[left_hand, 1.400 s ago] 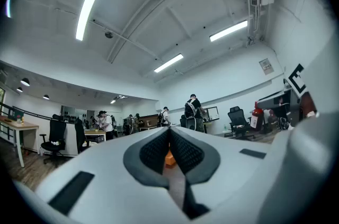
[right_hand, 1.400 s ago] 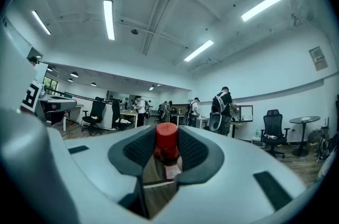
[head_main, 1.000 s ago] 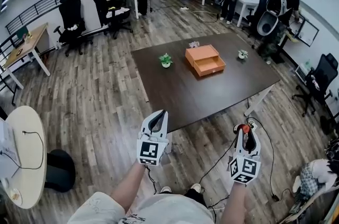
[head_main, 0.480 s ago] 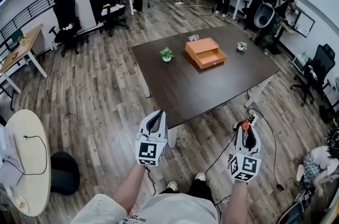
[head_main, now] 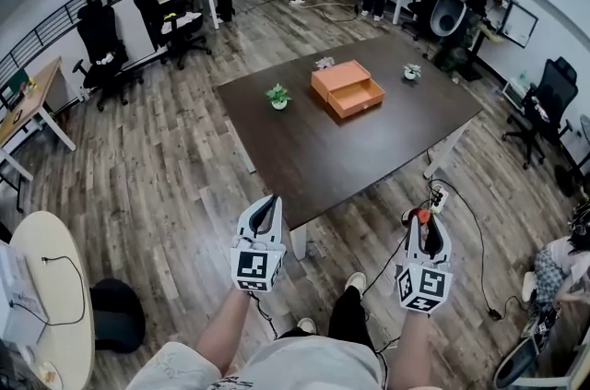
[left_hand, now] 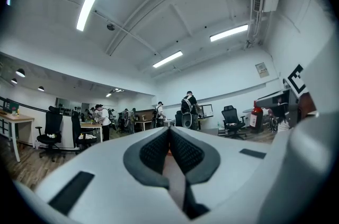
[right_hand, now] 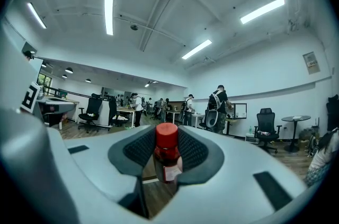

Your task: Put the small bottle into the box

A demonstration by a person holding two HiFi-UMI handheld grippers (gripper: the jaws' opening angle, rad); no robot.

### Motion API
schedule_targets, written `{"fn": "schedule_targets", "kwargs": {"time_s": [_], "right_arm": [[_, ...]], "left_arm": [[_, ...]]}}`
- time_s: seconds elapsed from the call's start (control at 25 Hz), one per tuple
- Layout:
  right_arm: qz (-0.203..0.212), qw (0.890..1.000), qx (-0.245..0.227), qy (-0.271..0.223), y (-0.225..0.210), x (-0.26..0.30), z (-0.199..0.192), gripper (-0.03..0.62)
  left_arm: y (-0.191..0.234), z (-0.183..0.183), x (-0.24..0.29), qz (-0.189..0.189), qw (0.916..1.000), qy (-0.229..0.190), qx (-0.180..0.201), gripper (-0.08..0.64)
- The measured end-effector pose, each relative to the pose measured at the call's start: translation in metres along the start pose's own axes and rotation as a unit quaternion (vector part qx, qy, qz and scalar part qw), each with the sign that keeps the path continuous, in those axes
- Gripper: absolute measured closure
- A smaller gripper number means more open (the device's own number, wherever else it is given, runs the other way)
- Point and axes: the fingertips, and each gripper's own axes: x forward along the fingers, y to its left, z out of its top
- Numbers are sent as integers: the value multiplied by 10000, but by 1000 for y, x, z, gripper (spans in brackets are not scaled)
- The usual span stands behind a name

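The pick-up half of the job looks done: the right gripper (head_main: 426, 230) is clamped on the bottle (right_hand: 167, 150), which stands upright between the pads with its red cap above them. The left gripper (head_main: 267, 206) has its jaws pressed together with nothing in them. Both grippers hang over the floor (head_main: 166, 185), short of the table's (head_main: 369, 148) near corner, so the bottle is well apart from the box (head_main: 348, 88). The box sits toward the table's far edge. It looks open on its near side, and at this size nothing shows inside it. By my reading, what is left is the carry across the table, the lowering of the bottle into the open part, and the release. None of that has begun, and the box is out of reach from this spot. I judge the task to be somewhere near its middle. As for the count, there is one bottle, one box, one table and two grippers. Two potted plants also stand on the table, one (head_main: 277, 95) near its left edge and one (head_main: 411, 72) toward its far right corner, with the box between them. One small item (head_main: 324, 63) lies just behind the box, too small to identify.
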Motion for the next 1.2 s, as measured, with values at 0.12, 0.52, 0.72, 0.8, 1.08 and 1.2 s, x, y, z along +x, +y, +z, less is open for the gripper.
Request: {"fn": "schedule_targets", "kwargs": {"time_s": [0.12,0.52,0.72,0.8,1.08,1.2], "right_arm": [[-58,10000,23,2,-6,9,0,462],[-127,9999,88,60,-44,62,-12,462],[-88,9998,166,55,-74,104,-14,462],[-44,9998,204,53,-88,125,-13,462],[98,9995,308,28,-137,188,-10,462],[175,9993,320,37,-153,211,-11,462]], "left_arm": [[-1,-1,13,-82,10000,-12,-46,558],[-13,-12,78,-154,9998,-18,-89,558],[-20,-10,125,-42,10000,-23,-53,558],[-23,-8,145,12,10000,-7,-35,558],[-40,0,213,194,9998,15,-4,557],[-46,1,236,265,9996,62,54,558]]}}
